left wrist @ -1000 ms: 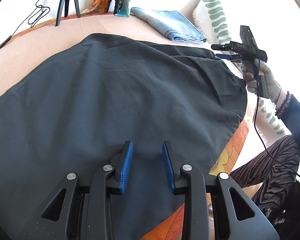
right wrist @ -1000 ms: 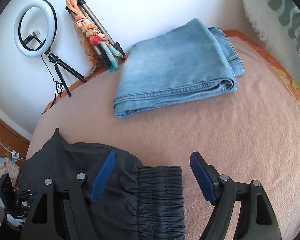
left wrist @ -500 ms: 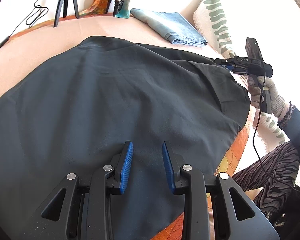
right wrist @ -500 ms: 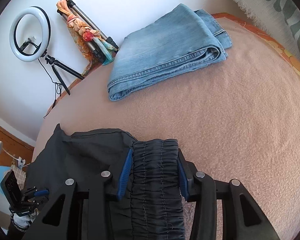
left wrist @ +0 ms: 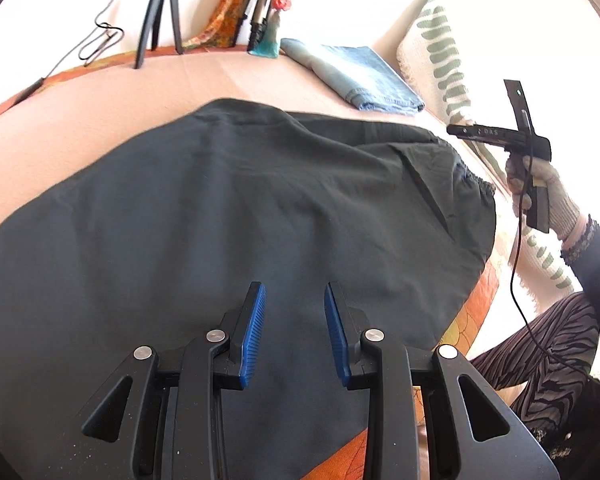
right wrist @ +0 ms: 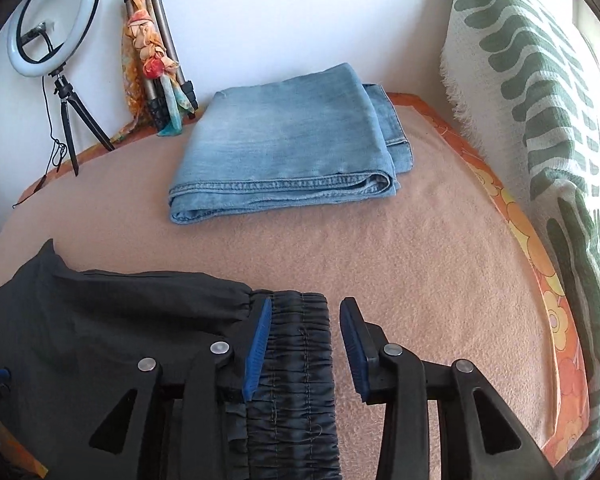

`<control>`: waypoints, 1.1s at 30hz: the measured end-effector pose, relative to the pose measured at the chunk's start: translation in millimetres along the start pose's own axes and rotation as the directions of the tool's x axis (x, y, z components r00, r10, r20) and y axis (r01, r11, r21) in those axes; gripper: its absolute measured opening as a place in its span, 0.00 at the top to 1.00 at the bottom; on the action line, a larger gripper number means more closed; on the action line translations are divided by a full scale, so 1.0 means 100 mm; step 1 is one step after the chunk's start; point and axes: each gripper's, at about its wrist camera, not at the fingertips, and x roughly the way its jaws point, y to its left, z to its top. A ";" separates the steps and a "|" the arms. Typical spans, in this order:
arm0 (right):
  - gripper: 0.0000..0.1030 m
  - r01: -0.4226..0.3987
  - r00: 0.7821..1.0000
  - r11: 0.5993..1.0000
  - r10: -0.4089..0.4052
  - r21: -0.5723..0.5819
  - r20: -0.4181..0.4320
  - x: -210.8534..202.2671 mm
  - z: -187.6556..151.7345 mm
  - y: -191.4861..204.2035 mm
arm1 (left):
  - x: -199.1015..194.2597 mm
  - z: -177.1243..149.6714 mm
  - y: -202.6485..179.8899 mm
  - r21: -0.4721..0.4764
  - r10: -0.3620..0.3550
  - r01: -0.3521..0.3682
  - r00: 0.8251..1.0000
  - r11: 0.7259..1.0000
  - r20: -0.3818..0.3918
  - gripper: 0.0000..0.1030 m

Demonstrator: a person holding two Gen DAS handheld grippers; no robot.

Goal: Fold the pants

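Note:
Dark grey-black pants lie spread on a pink blanket. Their gathered elastic waistband shows in the right wrist view. My left gripper is open and empty, hovering over the pants' cloth near the front edge. My right gripper is open; the waistband lies between its blue pads, the left pad touching it and the right pad apart from it. The right gripper also shows in the left wrist view, in a gloved hand at the waistband end.
Folded blue jeans lie at the back of the blanket. A ring light on a tripod, a folded tripod with a scarf and a green-patterned pillow stand around the edges. An orange floral sheet borders the blanket.
My right gripper closed on the waistband half a second ago and has now opened; the waistband lies loose between the pads. My left gripper stays open over the pants.

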 end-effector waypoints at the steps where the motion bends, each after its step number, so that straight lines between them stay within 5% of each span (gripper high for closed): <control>1: 0.48 -0.034 0.999 0.999 0.034 -0.001 0.017 -0.09 0.00 0.06 | -0.09 0.00 0.06 -0.019 0.004 -0.003 1.000 1.000 0.027 0.72; 5: 0.45 -0.148 0.988 0.986 0.152 -0.070 0.042 -0.36 -0.01 0.50 | -0.43 -0.02 0.30 -0.086 0.042 -0.031 0.991 0.996 0.127 0.54; 12: 0.35 -0.290 0.945 0.922 0.318 -0.257 0.072 -0.77 -0.12 1.51 | -1.13 -0.11 0.86 -0.285 0.132 -0.057 0.959 0.957 0.251 0.54; 19: 0.31 -0.383 0.904 0.843 0.426 -0.377 0.032 -0.87 -0.31 2.22 | -2.07 -0.49 1.45 -0.428 0.318 -0.167 0.896 0.888 0.310 0.54; 25: 0.29 -0.440 0.883 0.807 0.468 -0.393 -0.028 -0.76 -0.46 2.49 | -2.68 -1.11 2.16 -0.630 0.437 -0.157 0.841 0.760 0.318 0.47; 33: 0.27 -0.496 0.863 0.807 0.500 -0.320 -0.077 -0.61 -0.52 2.50 | -3.03 -2.11 3.04 -0.852 0.527 -0.033 0.798 0.522 0.292 0.47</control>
